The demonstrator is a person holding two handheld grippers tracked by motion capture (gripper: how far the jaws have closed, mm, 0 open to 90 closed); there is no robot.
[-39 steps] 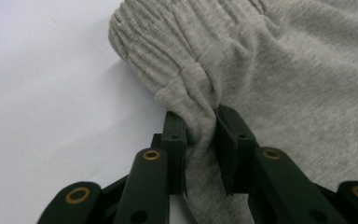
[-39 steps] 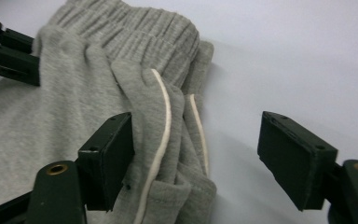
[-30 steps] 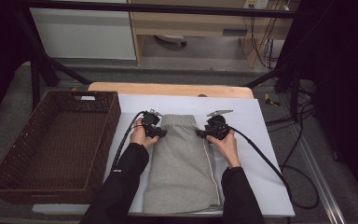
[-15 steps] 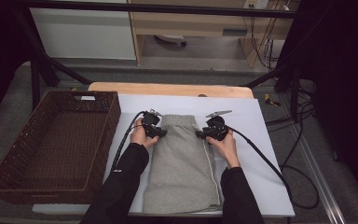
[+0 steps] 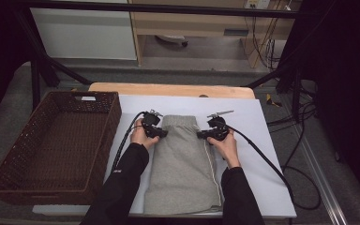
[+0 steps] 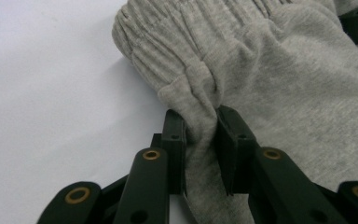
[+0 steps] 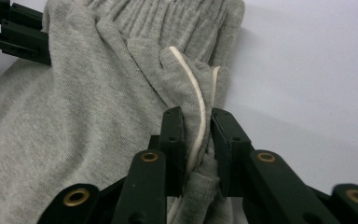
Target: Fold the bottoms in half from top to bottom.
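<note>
Grey shorts [image 5: 183, 161] with a white side stripe lie flat on the white sheet [image 5: 262, 140], waistband at the far end. My left gripper [image 5: 161, 133] pinches the left edge just below the waistband; the fabric [image 6: 200, 116] bunches up between its jaws [image 6: 200, 140]. My right gripper [image 5: 200, 135] has just been closing and now clamps a fold of the right edge with the white stripe [image 7: 198, 107] between its jaws [image 7: 196, 140]. The shorts [image 7: 74, 121] spread away to the left in the right gripper view, where the other gripper [image 7: 14, 32] shows at top left.
A dark wicker basket [image 5: 9, 164] stands to the left of the sheet, partly over the table's edge. A wooden table edge [image 5: 168, 89] runs behind the sheet. Cables [image 5: 262, 159] trail from each gripper, and bare white sheet lies right of the shorts.
Both hands stay in place at the waistband corners. Any closing of the right jaws is too small to make out in the high view.
</note>
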